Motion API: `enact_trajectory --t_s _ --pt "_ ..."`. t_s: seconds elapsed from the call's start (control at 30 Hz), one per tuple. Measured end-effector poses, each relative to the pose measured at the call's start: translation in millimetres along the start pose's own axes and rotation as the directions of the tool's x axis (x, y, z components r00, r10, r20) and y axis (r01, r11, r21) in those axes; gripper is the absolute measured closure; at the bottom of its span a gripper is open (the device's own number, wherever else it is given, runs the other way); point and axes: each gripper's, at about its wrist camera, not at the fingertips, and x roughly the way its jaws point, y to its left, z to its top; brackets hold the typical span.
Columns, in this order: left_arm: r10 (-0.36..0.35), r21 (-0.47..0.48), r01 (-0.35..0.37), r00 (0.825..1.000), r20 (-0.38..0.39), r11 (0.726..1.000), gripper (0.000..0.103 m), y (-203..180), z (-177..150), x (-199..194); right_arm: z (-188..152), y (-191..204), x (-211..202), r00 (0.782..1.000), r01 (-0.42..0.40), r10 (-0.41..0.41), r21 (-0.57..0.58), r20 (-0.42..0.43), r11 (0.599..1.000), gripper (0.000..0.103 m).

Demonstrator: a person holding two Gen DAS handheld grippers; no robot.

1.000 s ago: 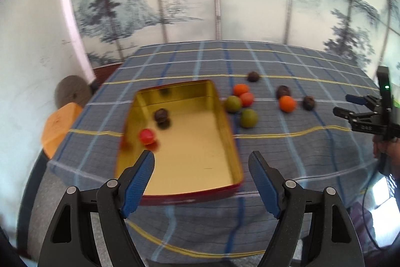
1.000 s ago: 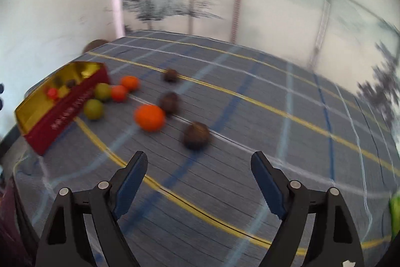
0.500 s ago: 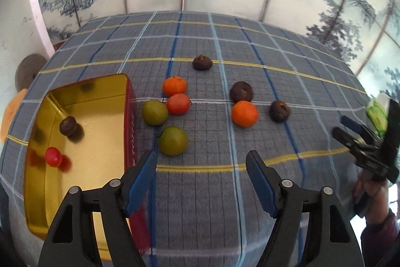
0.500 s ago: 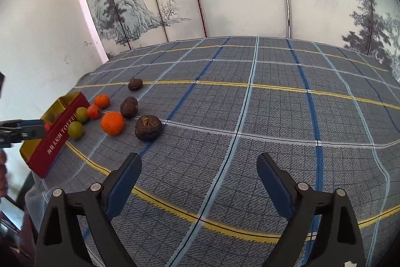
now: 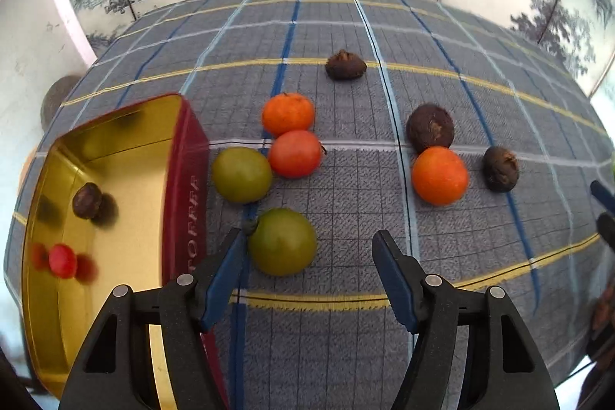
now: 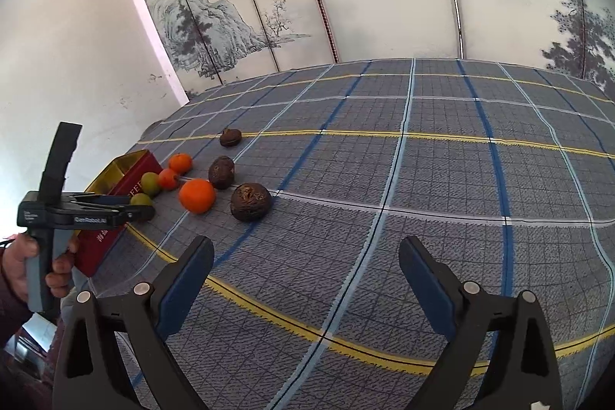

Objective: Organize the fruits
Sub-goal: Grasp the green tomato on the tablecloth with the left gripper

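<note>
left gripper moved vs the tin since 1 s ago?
Yes. The left gripper has shifted right, off the gold tin, and now hangs over the near green fruit.

- The left gripper [image 5: 309, 256] is pointing forward and down, its jaws spread wide, nothing sitting between its blue pads [image 5: 226, 275].
- From the right wrist view the left gripper [image 6: 132, 208] is lying roughly level, and the person's left hand [image 6: 36, 262] is wrapping around its grey handle.
- The right gripper [image 6: 307, 268] is holding its jaws wide apart, gripping nothing, with its blue pads [image 6: 424, 275] facing each other.
- In the left wrist view, only the blue tips of the right gripper [image 5: 605, 206] are showing at the right edge.
</note>
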Motion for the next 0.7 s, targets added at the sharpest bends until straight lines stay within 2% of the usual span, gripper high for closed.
enact_trajectory --t_s 0.07,0.13,0.17,0.27,0.3,0.37,0.43,0.7 --pt "0.029 0.037 -0.029 1.0 0.0 0.999 0.044 -6 -1 4 0 -2 -1 1.0 -0.009 0.009 0.012 0.004 1.0 0.007" --pt "0.086 0.085 -0.087 0.996 0.016 0.993 0.061 -12 -5 4 -1 -5 -2 1.0 -0.016 0.016 0.024 0.007 1.0 0.006" --pt "0.089 0.098 -0.09 0.996 0.02 0.991 0.068 -15 -7 2 -1 -7 -2 1.0 -0.017 0.017 0.031 0.008 0.999 0.006" --pt "0.007 0.101 -0.01 1.0 0.022 0.995 0.068 -20 -16 -8 -1 -8 -2 1.0 -0.02 0.02 0.04 0.005 0.999 0.006" --pt "0.002 0.117 -0.004 1.0 0.015 0.993 0.068 -24 -19 -7 -1 -8 -1 1.0 -0.022 0.022 0.04 0.003 0.999 0.006" --pt "0.039 0.158 -0.045 0.998 0.045 0.986 0.067 -33 -23 -6 -1 -8 0 1.0 -0.021 0.021 0.039 -0.002 0.999 0.006" --pt "0.049 0.174 -0.057 0.997 0.053 0.983 0.067 -38 -22 -5 -1 -8 -1 1.0 -0.02 0.02 0.037 -0.005 0.999 0.006" --pt "-0.006 0.119 0.002 0.999 0.034 0.993 0.066 -28 -15 1 -1 -7 2 1.0 -0.014 0.014 0.041 -0.017 0.999 0.003"
